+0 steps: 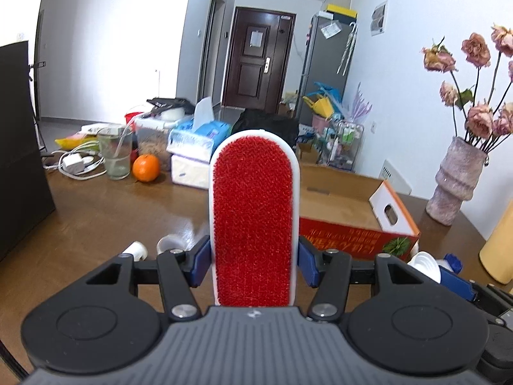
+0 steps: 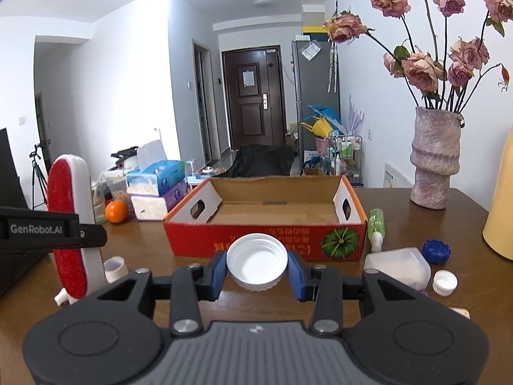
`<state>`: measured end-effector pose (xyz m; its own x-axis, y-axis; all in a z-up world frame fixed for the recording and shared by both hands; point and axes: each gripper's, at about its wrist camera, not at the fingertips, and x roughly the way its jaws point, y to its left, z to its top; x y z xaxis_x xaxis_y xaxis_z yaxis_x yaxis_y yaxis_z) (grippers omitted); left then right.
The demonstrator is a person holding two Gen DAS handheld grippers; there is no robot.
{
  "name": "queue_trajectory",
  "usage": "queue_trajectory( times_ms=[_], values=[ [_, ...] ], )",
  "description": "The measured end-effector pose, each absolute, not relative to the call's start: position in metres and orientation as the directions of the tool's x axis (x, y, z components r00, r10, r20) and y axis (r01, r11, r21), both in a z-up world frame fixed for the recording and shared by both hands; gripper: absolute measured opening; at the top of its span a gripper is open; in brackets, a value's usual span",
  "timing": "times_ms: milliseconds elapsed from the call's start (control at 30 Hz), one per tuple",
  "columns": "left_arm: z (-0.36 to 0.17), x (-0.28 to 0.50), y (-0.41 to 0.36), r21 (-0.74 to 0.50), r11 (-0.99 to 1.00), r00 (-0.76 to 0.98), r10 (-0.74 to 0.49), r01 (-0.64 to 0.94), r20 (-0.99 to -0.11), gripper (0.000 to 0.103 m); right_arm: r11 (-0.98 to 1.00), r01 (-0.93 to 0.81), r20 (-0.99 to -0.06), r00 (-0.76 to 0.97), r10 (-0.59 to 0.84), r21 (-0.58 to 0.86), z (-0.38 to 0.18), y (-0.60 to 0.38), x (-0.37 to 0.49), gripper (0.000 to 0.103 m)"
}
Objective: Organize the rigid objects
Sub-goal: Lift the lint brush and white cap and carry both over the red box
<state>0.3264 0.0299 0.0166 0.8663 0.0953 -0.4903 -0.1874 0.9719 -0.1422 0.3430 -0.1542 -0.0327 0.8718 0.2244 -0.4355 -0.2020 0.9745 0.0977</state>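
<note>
Now, left tongs (image 1: pixel 253 264): closed on the brush (image 1: pixel 253 224), one blue pad against each white edge; nothing else in them.
Brush: held upright above the tabletop (image 1: pixel 96 211), red bristle face toward the left camera; in the right view it stands at the far left, its lower end with a small white nub.
Right tongs (image 2: pixel 256 271): closed on the white cap (image 2: pixel 256 261), a blue pad on each side of its ribbed rim.
White cap: hollow side toward the right camera, held above the tabletop just in front of the box (image 2: pixel 266 224).
Box: open cardboard tray with red outer walls and a green pumpkin print at its front right corner; the floor that shows is bare; it sits mid-tabletop, right of the brush in the left view.
Green bottle (image 2: pixel 375 227): lying on the tabletop just right of the box.
Clear tub (image 2: pixel 397 266): lying on its side, in front of the bottle, right of the right tongs.
Blue cap (image 2: pixel 436 251): on the tabletop right of the tub.
Small white cap (image 2: pixel 445 282): just in front of the blue cap.
White cup (image 2: pixel 115 268): small, on the tabletop beside the brush's lower end.
Vase (image 2: pixel 436 160): pink, with dried roses, at the far right by the wall.
Orange (image 1: pixel 146 167): far left side, next to a glass (image 1: pixel 115 152) and stacked tissue packs (image 1: pixel 195 147).
</note>
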Motion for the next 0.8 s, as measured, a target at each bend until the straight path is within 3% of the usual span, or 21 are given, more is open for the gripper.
queue_trajectory(
  times_ms=[800],
  values=[
    [0.026,0.429,0.011,-0.183,0.974,0.904,0.042,-0.132,-0.426,0.057,0.977,-0.191,-0.398,0.892,0.214,0.097,-0.018,-0.153,0.443,0.04]
  ],
)
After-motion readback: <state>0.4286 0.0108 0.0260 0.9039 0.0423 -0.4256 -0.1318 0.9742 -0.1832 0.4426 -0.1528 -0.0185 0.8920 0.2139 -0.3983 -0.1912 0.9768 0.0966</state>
